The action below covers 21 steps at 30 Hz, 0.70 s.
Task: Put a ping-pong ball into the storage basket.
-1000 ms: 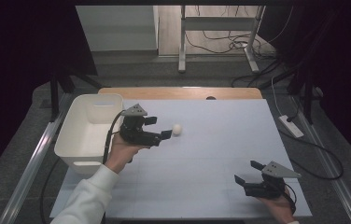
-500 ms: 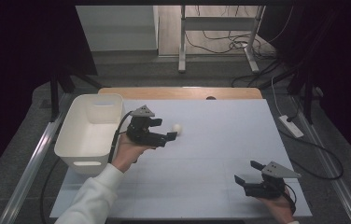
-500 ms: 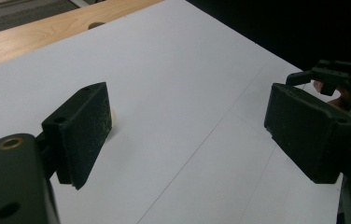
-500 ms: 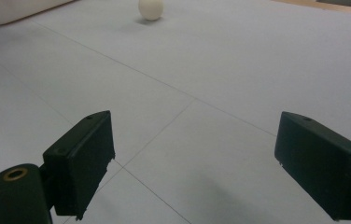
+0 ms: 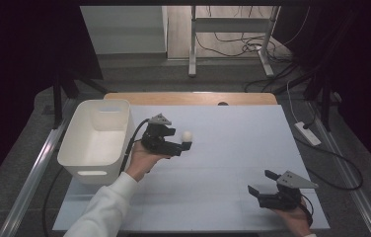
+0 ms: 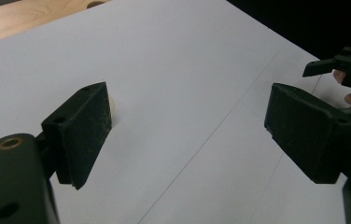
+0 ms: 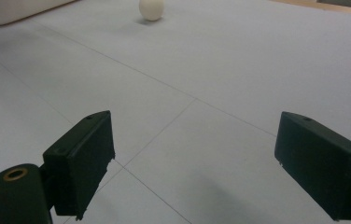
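Observation:
A small white ball (image 5: 187,135) lies on the white table sheet (image 5: 242,143). My left gripper (image 5: 180,141) hovers low right beside it, jaws open and pointing right, nothing between them. In the left gripper view the ball (image 6: 114,105) peeks out from behind the left jaw, outside the gap of the left gripper (image 6: 190,126). My right gripper (image 5: 261,183) rests open near the front right of the sheet. Far ahead of the right gripper (image 7: 194,154), in its own view, sits the ball (image 7: 151,8).
A white plastic bin (image 5: 72,148) stands at the left edge of the sheet, close behind my left hand; its wall (image 7: 10,11) shows in the right gripper view. The other gripper (image 6: 346,67) appears far off in the left gripper view. A wooden table edge (image 5: 193,98) runs along the back.
My left gripper has shifted a little to the right toward the ball and sunk lower. The ball and my right gripper have stayed put.

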Tool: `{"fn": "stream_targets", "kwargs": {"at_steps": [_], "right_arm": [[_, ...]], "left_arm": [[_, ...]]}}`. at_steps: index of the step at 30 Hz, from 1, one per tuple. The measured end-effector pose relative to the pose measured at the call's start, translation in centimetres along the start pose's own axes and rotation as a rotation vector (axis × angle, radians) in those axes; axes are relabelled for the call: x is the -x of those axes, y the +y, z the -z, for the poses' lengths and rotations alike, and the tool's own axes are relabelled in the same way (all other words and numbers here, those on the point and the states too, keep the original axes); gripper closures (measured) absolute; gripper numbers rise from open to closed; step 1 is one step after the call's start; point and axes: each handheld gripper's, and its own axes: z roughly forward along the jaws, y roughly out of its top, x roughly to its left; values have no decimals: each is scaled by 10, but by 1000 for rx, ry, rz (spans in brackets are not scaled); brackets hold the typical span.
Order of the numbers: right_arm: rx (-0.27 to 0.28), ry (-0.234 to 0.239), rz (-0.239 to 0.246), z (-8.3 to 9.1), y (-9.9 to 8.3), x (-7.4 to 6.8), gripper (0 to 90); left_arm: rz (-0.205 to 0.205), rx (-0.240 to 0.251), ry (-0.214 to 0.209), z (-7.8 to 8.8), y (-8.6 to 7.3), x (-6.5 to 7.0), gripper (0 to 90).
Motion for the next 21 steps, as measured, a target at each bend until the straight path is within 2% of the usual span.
{"fn": "stream_targets", "kwargs": {"at_steps": [9,21], "right_arm": [[-1,0,2,0,0,0,120],[-4,-1,4,0,0,0,120]], "left_arm": [[0,-47,4,-17,-3,1,158],[21,-59,20,-29,-3,-5,160]]}}
